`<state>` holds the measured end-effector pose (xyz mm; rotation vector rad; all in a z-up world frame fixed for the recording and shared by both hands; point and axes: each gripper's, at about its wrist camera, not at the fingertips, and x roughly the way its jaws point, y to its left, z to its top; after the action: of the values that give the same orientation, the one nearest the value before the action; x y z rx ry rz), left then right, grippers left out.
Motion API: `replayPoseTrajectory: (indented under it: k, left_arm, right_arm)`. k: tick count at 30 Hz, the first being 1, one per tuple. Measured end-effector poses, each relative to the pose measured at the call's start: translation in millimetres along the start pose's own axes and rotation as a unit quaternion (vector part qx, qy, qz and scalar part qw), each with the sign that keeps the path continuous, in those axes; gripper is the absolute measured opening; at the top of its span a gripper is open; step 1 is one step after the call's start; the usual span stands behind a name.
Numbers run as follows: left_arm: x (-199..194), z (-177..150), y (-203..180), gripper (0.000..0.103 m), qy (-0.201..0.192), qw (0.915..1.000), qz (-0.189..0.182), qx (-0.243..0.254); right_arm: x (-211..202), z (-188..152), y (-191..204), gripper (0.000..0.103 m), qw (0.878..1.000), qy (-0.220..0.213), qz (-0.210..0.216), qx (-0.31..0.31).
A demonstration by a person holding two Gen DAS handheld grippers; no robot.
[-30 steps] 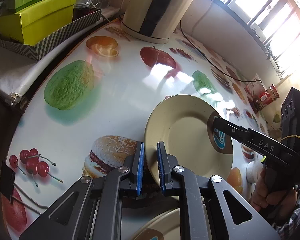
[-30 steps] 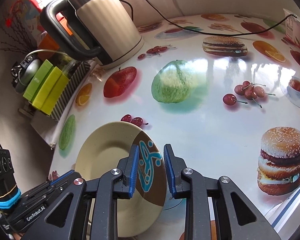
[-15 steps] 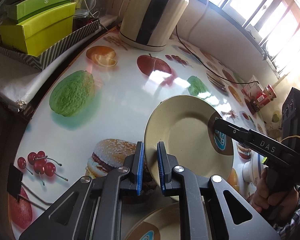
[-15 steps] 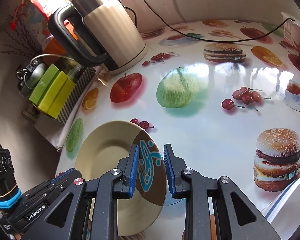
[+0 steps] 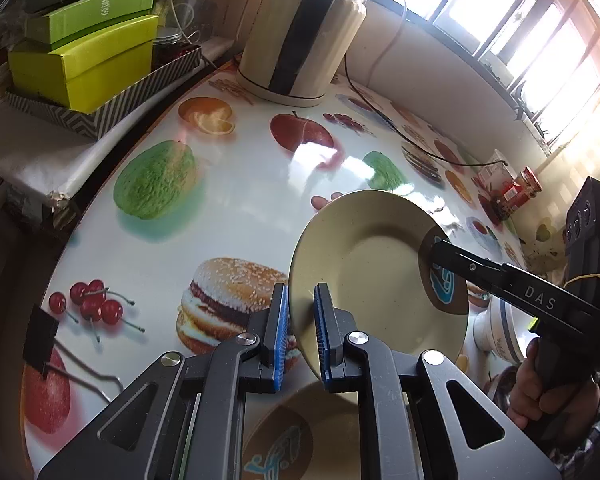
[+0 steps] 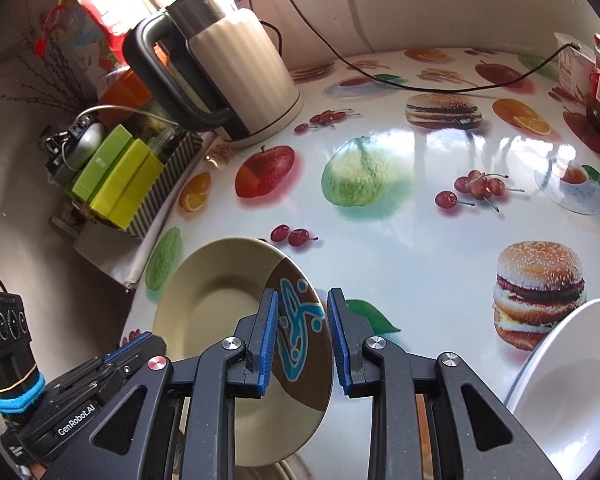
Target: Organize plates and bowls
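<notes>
The beige plate [image 5: 374,276] is clamped at opposite rims by left tongs [image 5: 300,334] and right tongs [image 6: 302,342], held tilted above a second plate [image 5: 300,436] on the table [image 5: 240,208].

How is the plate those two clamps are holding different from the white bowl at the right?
The plate is beige with a brown patch and blue drawing; the white bowl looks plain. The plate is shallow, the bowl deeper. The left gripper and right gripper pinch the plate's rim; nothing grips the bowl. Both are round dishes.
</notes>
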<state>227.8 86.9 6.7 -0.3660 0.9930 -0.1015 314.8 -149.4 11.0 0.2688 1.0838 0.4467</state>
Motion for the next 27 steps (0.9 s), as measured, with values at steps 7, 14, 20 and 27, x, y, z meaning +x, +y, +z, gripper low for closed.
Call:
replayPoseTrajectory:
  k: [7,14,20,27]
  left_arm:
    - [-12.7,-14.0,2.9,0.014,-0.003,1.0,0.002,0.002]
    - [-23.0,-27.5,7.0,0.014,-0.004,1.0,0.004,0.003]
    - [-28.0,-40.1,10.2,0.014,-0.003,1.0,0.004,0.001]
    - [-30.8,-54.4,11.5,0.014,0.003,1.0,0.004,0.004]
  right_arm:
    - [-11.6,-15.9,5.7,0.025,1.0,-0.001,0.002,-0.002]
    - [-20.4,-30.6,12.1,0.025,1.0,-0.002,0.005,-0.004]
    - [-25.7,-45.1,14.6,0.025,1.0,-0.001,0.005,-0.004]
    - [-28.2,-62.1,12.2,0.025,1.0,0.004,0.006,0.004]
